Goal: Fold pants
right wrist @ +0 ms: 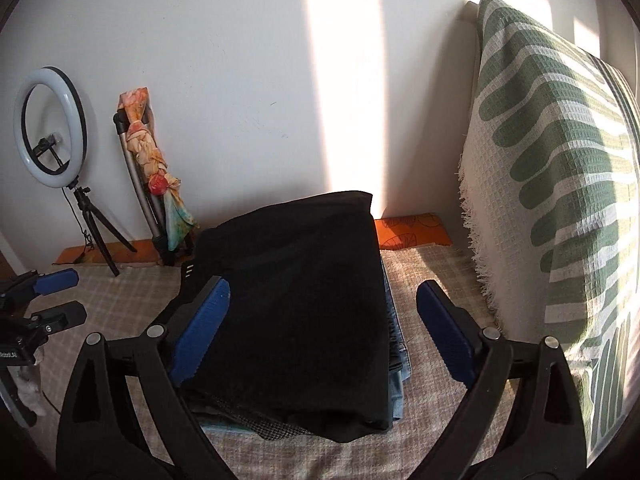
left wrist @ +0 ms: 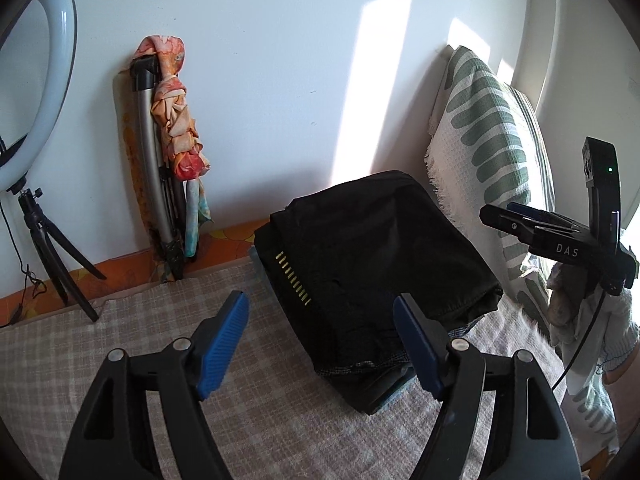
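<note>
Fingers of your left gripper point(left wrist: 320, 344) stand spread and empty; the black pants point(left wrist: 372, 256) lie folded on the bed point(left wrist: 120, 344), atop other folded clothes. Your right gripper point(right wrist: 324, 332) is spread too. Folding looks finished.

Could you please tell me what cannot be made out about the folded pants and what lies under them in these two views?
- Right wrist view: the black pants cover the blue garment beneath; only its edge shows.
- Left wrist view: the pants' far side is hidden by their own bulk.
- Both views: folds inside the dark cloth are too dark to read.
</note>
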`<state>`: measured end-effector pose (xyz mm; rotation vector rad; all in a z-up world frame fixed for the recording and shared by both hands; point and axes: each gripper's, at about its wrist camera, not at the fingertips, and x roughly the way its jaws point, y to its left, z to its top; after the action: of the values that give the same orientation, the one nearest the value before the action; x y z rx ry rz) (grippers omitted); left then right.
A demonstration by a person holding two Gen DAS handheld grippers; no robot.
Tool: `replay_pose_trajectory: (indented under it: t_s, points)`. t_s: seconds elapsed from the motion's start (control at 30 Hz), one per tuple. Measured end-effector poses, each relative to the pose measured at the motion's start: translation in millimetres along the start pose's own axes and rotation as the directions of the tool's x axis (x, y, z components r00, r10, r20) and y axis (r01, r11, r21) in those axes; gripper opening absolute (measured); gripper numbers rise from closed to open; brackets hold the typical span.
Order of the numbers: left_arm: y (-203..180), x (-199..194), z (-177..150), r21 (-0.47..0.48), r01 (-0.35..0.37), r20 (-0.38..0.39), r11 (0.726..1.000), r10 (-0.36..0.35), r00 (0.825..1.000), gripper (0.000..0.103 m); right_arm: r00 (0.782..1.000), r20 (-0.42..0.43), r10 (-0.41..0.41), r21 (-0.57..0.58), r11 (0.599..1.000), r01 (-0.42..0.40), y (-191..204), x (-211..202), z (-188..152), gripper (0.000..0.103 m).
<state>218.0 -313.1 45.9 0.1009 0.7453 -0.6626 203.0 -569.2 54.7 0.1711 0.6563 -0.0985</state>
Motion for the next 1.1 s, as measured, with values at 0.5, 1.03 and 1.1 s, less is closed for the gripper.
replay_pose_trajectory:
  t_s: [0.5, 1.03, 1.1]
  points:
    - [-17, -91, -59, 0.027, -0.032, 0.047, 0.999, 0.031, 0.998, 0.073, 0.999, 0.03, -0.014, -0.063, 0.998, 0.016, 68, -96, -67, 0.102]
    - [-39, -153, -129, 0.061, -0.065, 0.115, 0.996, 0.058, 0.992, 0.073, 0.992, 0.104, -0.073, -0.097, 0.992, 0.083, 108, -156, -131, 0.102]
    - [-37, -155, -135, 0.06, -0.067, 0.112, 0.996, 0.06, 0.992, 0.073, 0.992, 0.105, -0.072, -0.092, 0.992, 0.082, 110, -155, -136, 0.102]
